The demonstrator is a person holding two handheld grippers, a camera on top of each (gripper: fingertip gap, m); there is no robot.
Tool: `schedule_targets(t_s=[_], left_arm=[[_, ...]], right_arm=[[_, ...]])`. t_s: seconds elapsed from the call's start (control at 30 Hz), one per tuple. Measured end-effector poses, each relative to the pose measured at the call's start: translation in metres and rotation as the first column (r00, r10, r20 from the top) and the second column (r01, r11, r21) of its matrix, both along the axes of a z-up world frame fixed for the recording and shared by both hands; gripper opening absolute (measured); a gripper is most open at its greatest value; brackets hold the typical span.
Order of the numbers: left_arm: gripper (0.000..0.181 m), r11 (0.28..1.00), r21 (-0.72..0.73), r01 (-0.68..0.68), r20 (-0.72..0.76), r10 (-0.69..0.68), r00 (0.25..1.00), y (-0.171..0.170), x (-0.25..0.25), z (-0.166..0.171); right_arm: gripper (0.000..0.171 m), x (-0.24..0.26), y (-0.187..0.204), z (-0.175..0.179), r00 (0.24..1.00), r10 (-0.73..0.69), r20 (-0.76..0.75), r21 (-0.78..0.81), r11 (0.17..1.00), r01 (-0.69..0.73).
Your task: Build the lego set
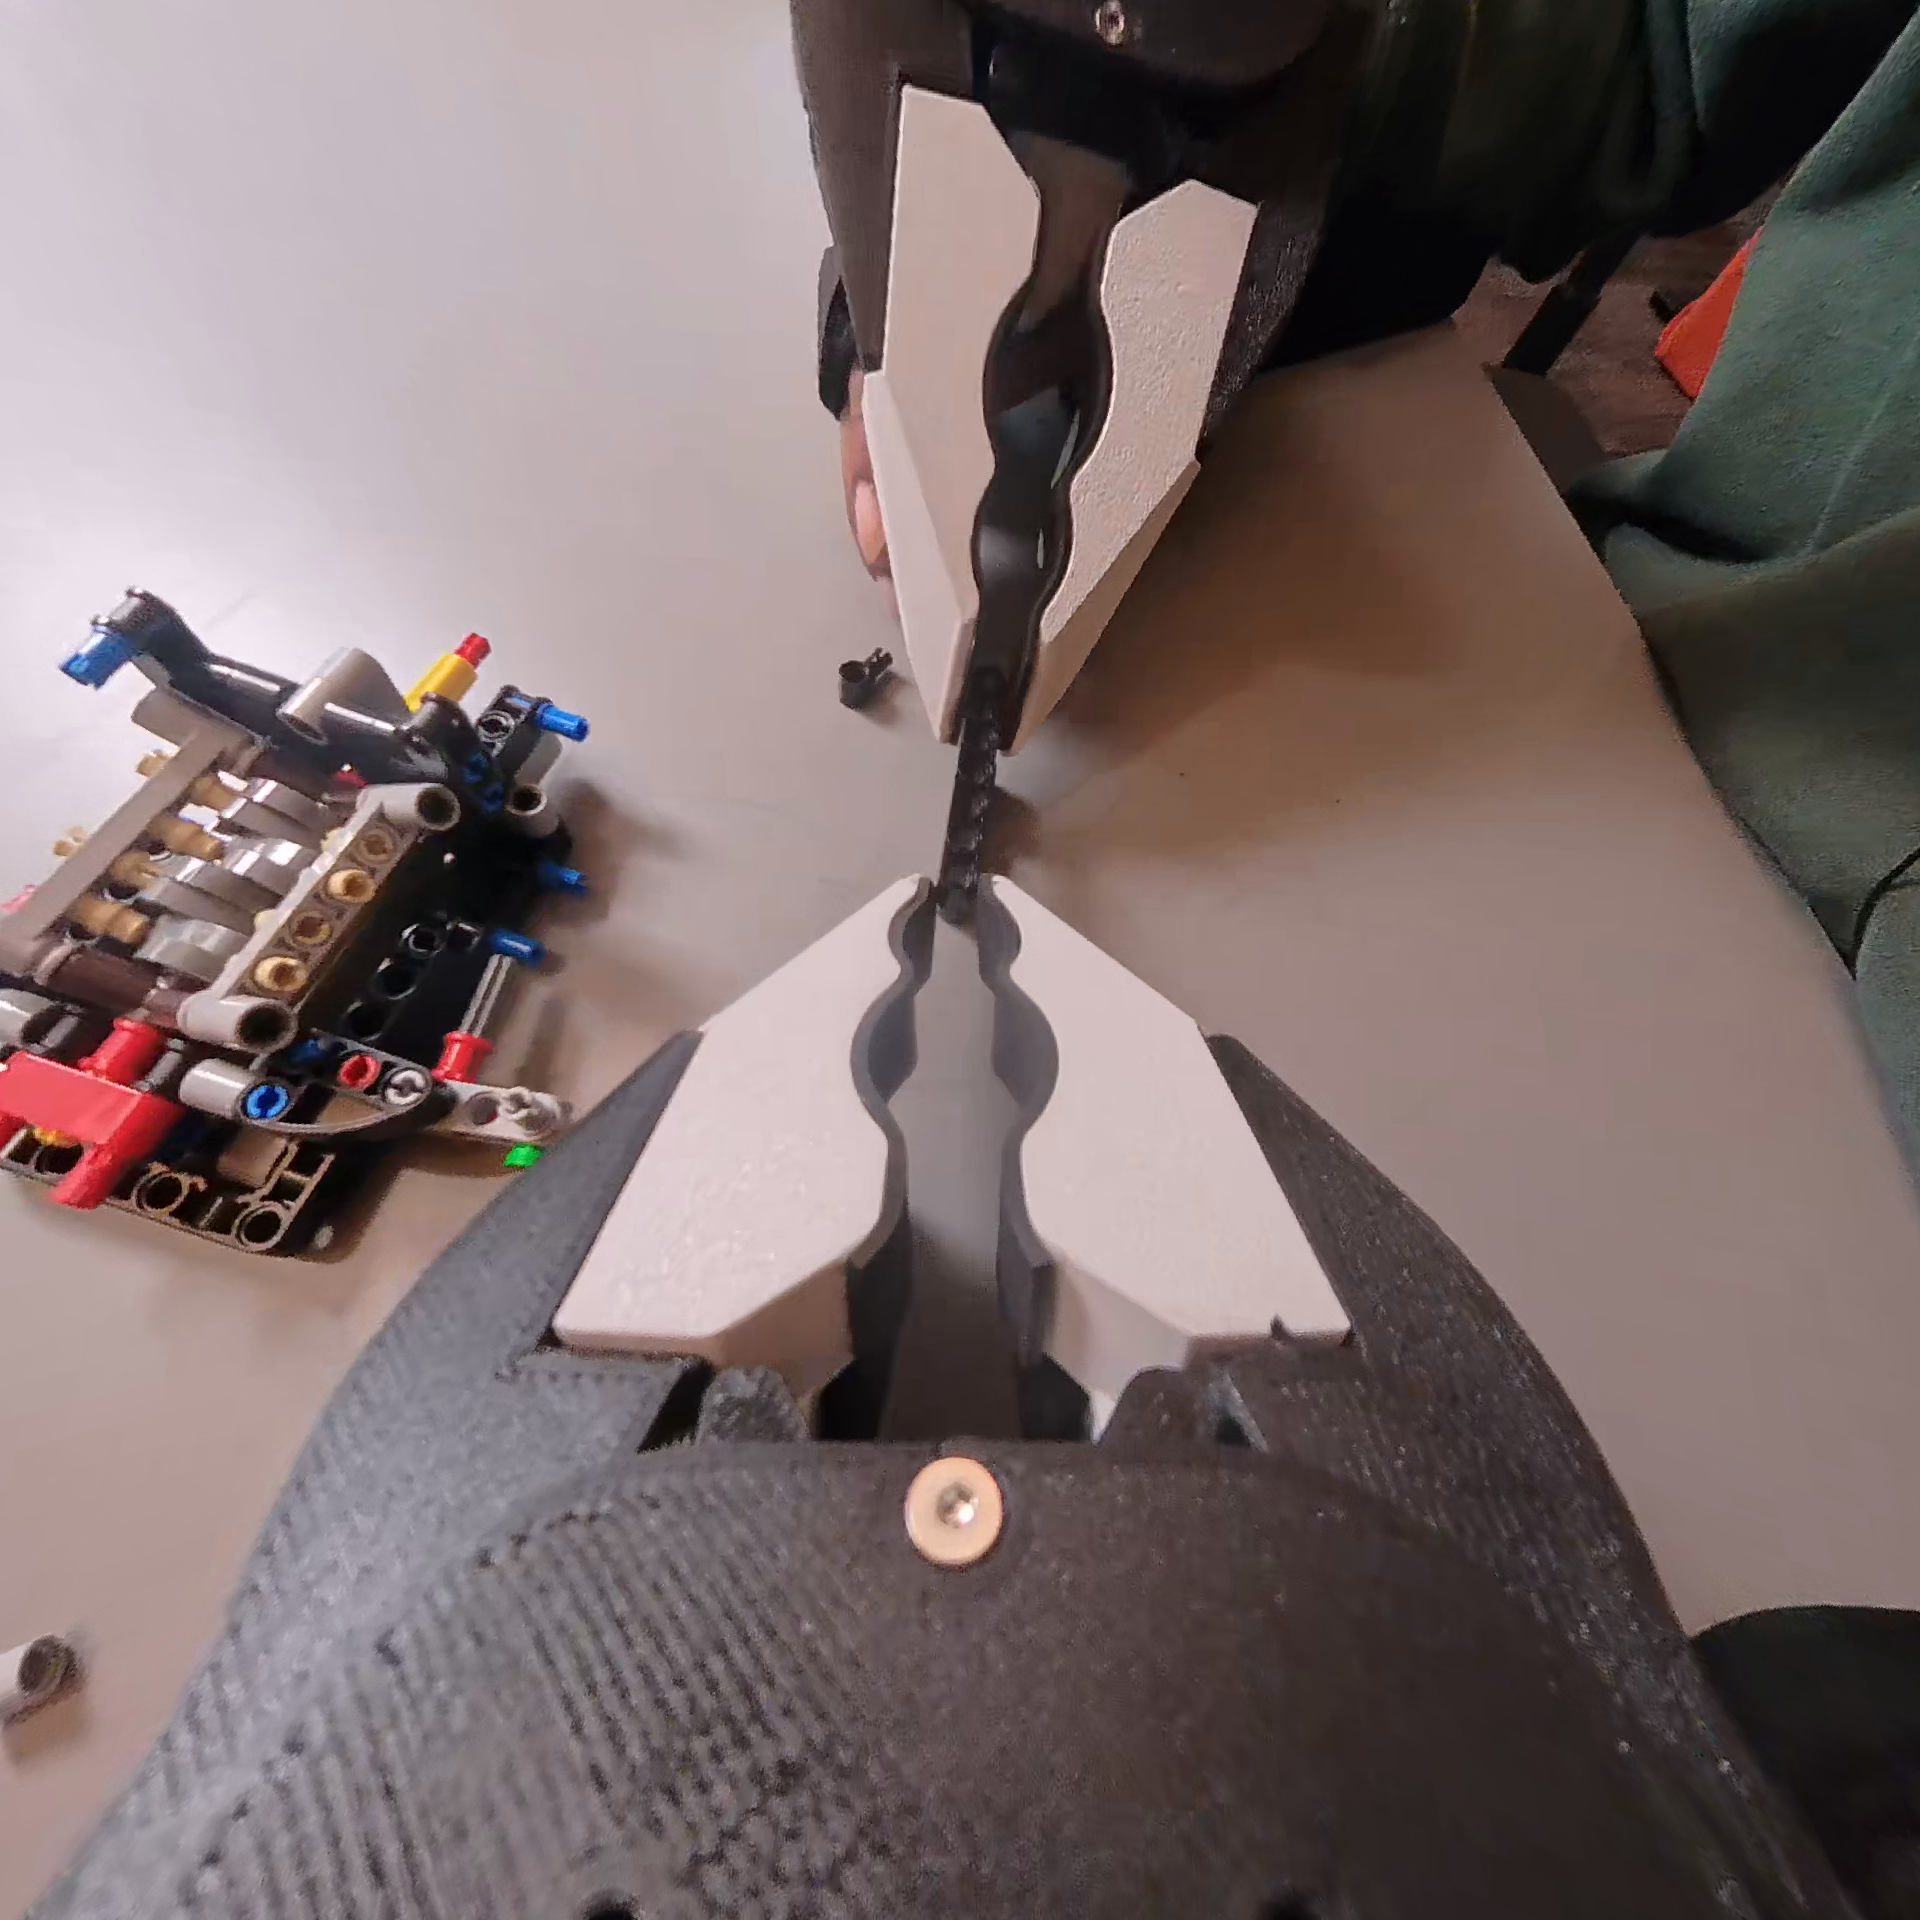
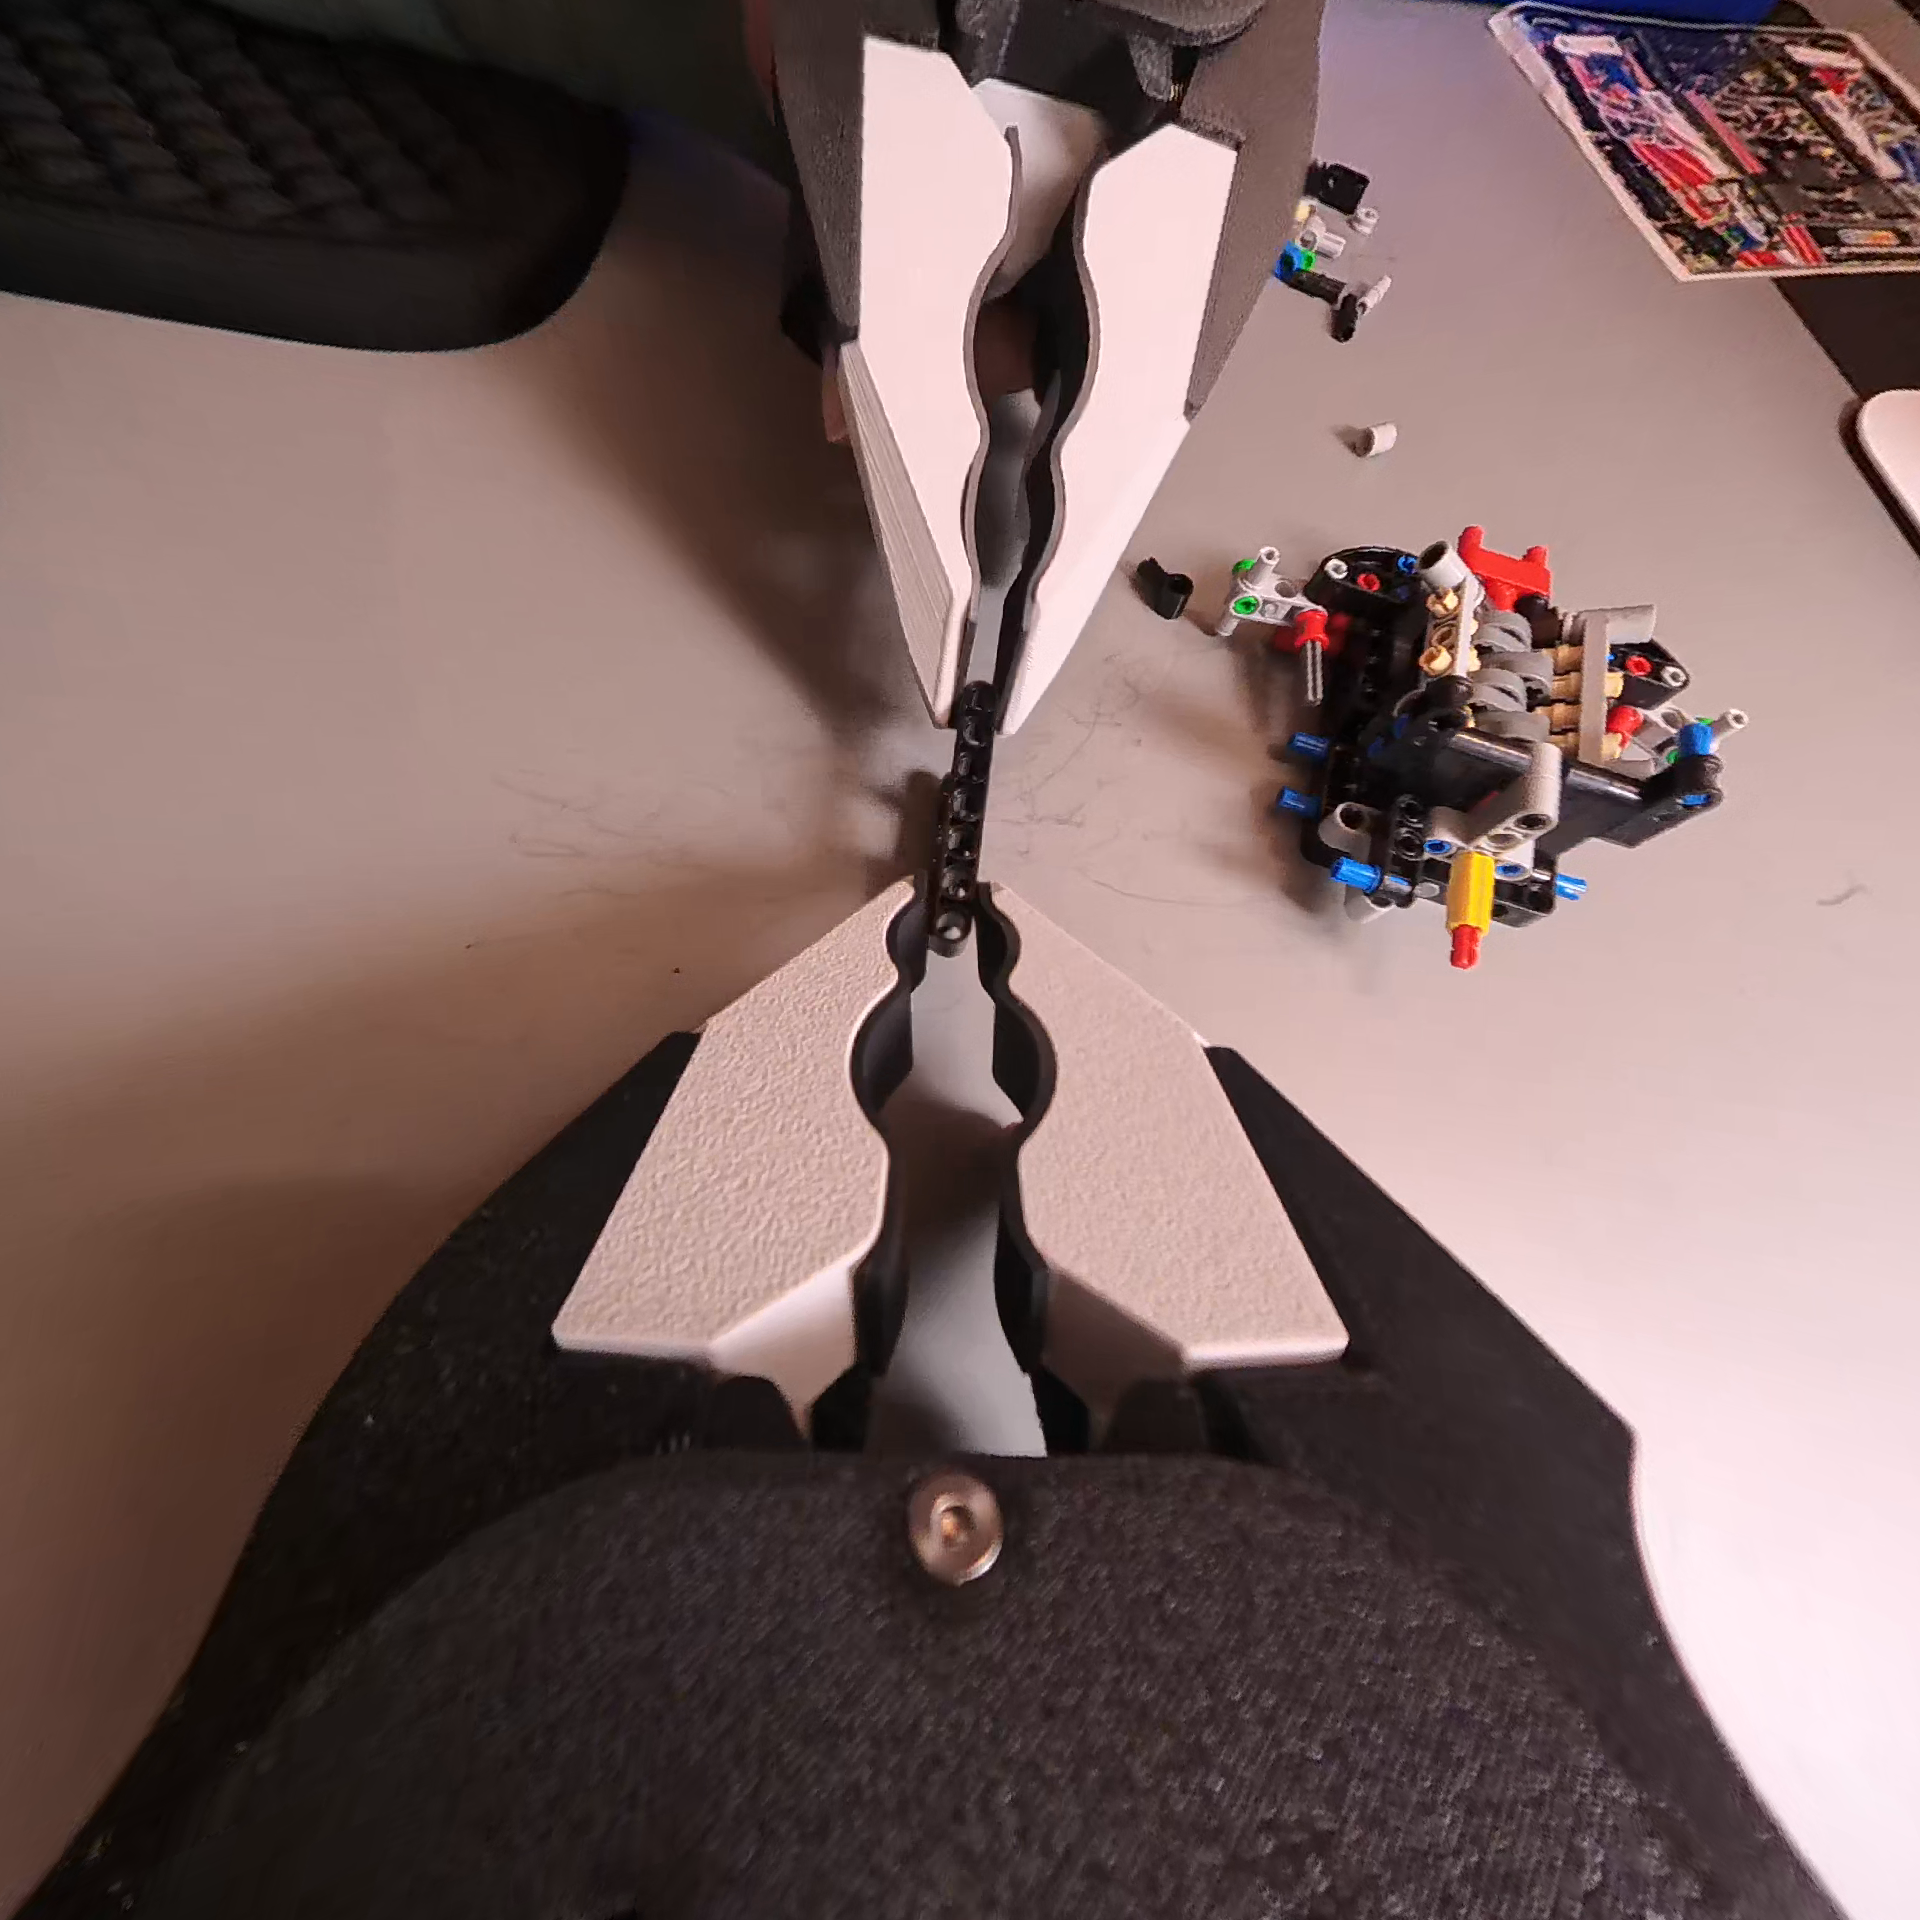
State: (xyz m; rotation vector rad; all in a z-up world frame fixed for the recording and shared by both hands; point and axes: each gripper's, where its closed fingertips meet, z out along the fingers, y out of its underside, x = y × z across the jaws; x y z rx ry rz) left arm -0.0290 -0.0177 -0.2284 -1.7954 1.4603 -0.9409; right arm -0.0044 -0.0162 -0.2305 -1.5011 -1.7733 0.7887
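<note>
the left hand-held gripper (image 1: 956, 896) and the right hand-held gripper (image 2: 951, 902) face each other tip to tip above the bench (image 2: 416, 727), and a thin black beam (image 2: 961, 810) with a row of holes spans the gap between them. each hand-held gripper is closed down to a narrow slit on one end of the beam, so the beam is pinched at both ends and held clear of the bench surface. in the left wrist view the beam (image 1: 971, 821) runs straight from the near tips to the tips of the right hand-held gripper (image 1: 977, 717) opposite. the half-built model (image 2: 1486, 738), a dense block of black, grey, red, blue and yellow parts, sits on the bench well apart from the beam, toward the right of the right wrist view; the same model (image 1: 270, 935) shows at the left of the left wrist view. between the beam and the model lies a small black pin (image 2: 1164, 587). beyond the model are a few loose parts (image 2: 1330, 249) and a printed booklet (image 2: 1725, 125) at the far corner of the bench.
</note>
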Motion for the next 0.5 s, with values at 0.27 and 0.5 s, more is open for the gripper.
schedule_targets(t_s=[0.27, 0.5], left_arm=[[0.011, 1.000, -0.008, 0.011, -0.030, -0.011, 0.999, 0.000, 0.000, -0.005], [0.018, 0.998, 0.053, 0.033, -0.090, -0.028, 0.996, -0.003, 0.005, -0.012]], right_arm=[[0.006, 0.001, 0.000, -0.003, 0.998, -0.033, 0.059, 0.013, 0.999, 0.033], [0.006, 0.002, -0.002, -0.003, 0.997, -0.029, 0.070, 0.011, 1.000, 0.028]])
